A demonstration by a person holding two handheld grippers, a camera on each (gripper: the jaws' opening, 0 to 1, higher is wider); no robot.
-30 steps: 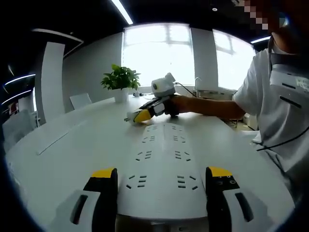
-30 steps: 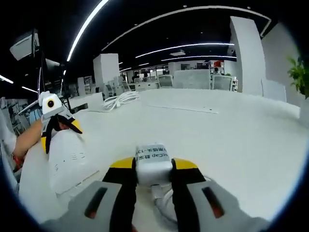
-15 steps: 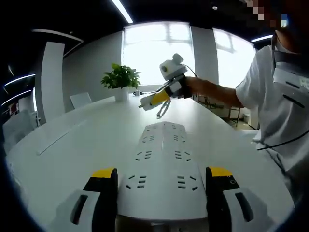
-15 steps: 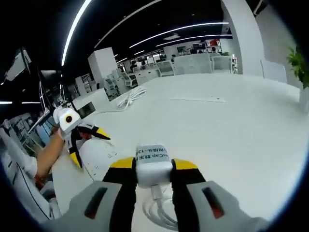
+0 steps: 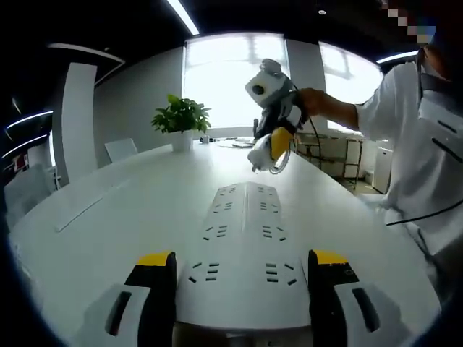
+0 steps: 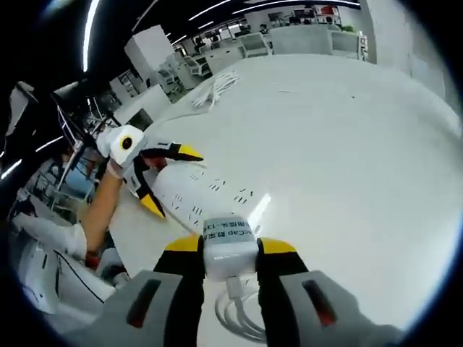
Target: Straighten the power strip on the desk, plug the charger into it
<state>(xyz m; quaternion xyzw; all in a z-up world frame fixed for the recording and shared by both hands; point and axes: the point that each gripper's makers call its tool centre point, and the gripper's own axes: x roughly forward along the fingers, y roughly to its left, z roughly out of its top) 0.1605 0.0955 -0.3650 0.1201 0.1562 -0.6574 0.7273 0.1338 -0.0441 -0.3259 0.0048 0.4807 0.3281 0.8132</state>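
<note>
A long white power strip (image 5: 242, 238) lies on the white desk (image 5: 108, 238), running straight away from me. Its near end fills the gap between the jaws of my left gripper (image 5: 242, 271), which press on both its sides. My right gripper (image 5: 266, 150) hangs in the air above the strip's far end, tipped downward. It is shut on a white charger (image 6: 230, 242), whose cable (image 6: 239, 318) loops below it. In the right gripper view, the power strip (image 6: 210, 195) lies beneath the charger, with the left gripper (image 6: 170, 179) at its left end.
A potted plant (image 5: 181, 119) stands at the far end of the desk. A coil of white cable (image 6: 215, 85) lies farther along the desk. A flat sheet (image 5: 83, 206) rests at the left. The person in a white shirt (image 5: 419, 159) stands on the right.
The right gripper has risen off the desk with the charger and swung toward the strip's far end, tipping downward. The left gripper and the strip have stayed put.
</note>
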